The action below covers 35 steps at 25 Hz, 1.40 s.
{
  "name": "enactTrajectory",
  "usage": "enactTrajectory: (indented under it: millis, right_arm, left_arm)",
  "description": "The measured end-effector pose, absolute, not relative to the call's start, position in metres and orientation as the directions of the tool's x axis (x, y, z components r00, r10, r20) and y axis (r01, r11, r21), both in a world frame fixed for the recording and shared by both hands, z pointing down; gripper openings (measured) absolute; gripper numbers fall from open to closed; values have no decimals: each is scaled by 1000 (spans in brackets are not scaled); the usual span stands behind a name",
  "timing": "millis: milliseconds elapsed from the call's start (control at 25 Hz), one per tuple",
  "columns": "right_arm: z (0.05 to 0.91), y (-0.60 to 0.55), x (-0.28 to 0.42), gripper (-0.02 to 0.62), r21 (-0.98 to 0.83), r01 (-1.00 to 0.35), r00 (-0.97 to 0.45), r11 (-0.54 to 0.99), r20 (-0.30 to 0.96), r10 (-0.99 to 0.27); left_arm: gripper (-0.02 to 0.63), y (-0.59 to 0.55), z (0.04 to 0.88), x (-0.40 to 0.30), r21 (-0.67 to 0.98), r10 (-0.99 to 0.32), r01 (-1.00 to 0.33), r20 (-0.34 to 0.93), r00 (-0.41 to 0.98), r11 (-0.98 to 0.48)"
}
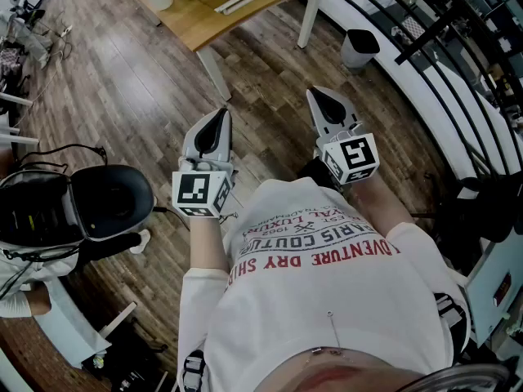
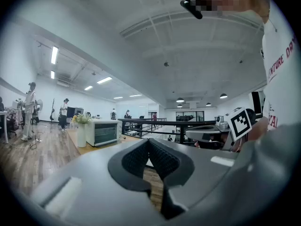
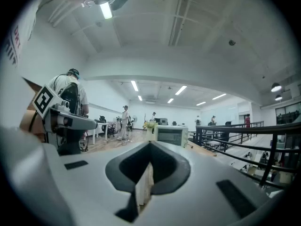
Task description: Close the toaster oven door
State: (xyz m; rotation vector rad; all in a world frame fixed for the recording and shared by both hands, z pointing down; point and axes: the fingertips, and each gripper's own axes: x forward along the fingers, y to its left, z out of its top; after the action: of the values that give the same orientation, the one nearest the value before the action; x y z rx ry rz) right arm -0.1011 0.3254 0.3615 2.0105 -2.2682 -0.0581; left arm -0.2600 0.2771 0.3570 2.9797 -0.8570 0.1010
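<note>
The white toaster oven (image 2: 103, 132) stands far off on a wooden table (image 1: 214, 24), beside a vase of flowers (image 2: 81, 133). It also shows small in the right gripper view (image 3: 171, 135). At this distance I cannot tell how its door stands. Both grippers are held at chest height over the floor, well short of the table. My left gripper (image 1: 219, 119) (image 2: 149, 141) is shut with nothing between its pads. My right gripper (image 1: 324, 98) (image 3: 150, 145) comes to a closed point and holds nothing.
A dark waste bin (image 1: 358, 49) stands right of the table leg, by a black railing (image 1: 425, 39) along the right side. A black chair with gear (image 1: 106, 202) sits at my left. Several people stand far back in the room (image 2: 29, 109).
</note>
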Motion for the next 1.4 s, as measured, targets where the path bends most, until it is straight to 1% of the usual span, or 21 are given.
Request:
enactTrajectory:
  millis: [480,720,760,840,880,1080,1400]
  right_arm:
    - [366,324,-108,5,63,-989,-131,135,68,-989]
    - [371,315,-102,5,32,-993,-114,117,80,-990]
    - [372,313,-101,6,30,-993,-115,118,83,-990]
    - [375,307,-100,6,30,-992,-117,120,90,-989]
    - [377,304,-100,6,31,-992,-119,122,95,-988]
    - [380,279,-91,6,42,-985,-163,168,105,-981]
    - [407,207,-32,6,10,-960,-277,281,124,-953]
  left_arm:
    - [12,274,357,-264,38,-534,-537,76,842,-842]
    - [17,266,361,-267,86,-547,-551,65,835,-830]
    - [27,263,365,-267,93,-548,-553,72,833,-828]
    - [136,258,373,-266,100,-548,-555,92,832,-826]
    - [149,255,376,-267,102,-550,-558,99,829,-823]
    - [155,235,385,-261,107,-590,-600,112,800,-793]
    - [155,181,406,-208,99,-675,-692,159,721,-715]
